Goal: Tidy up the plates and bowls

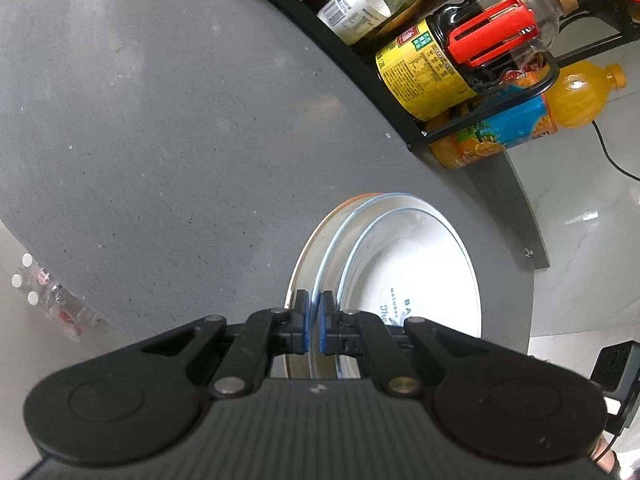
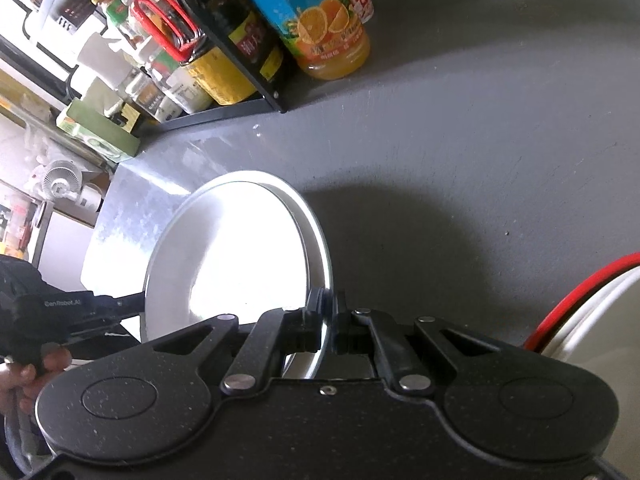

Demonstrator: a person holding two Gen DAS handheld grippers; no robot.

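1. The left claw [image 1: 314, 322] has its blue pads [image 1: 305, 320] pinched almost together on the rim of a white plate with a pale blue edge [image 1: 408, 280], which is held on edge above the grey tabletop [image 1: 160, 140].
2. In the left wrist view, 2 blue rims and 1 orange-edged rim [image 1: 360, 199] show in a nested stack; I cannot tell how many plates the claw actually grips.
3. The right claw [image 2: 329, 322] is likewise nearly closed on a plate rim [image 2: 320, 248], apparently the same stack seen from the other side, tilted with its bright face to the left.
4. The left handle, with a hand [image 2: 28, 368] round it, shows at the lower left of the right wrist view.
5. A red-rimmed white dish [image 2: 592, 304] lies at the right edge, probably the place to stack.
6. To do this step well, I judge both claws should keep firm, even pressure and move together, since a thin rim grip can slip or twist.
7. Lower the stack flat and level, well clear of the bottle rack [image 2: 240, 64] and the orange juice bottle [image 2: 320, 20].
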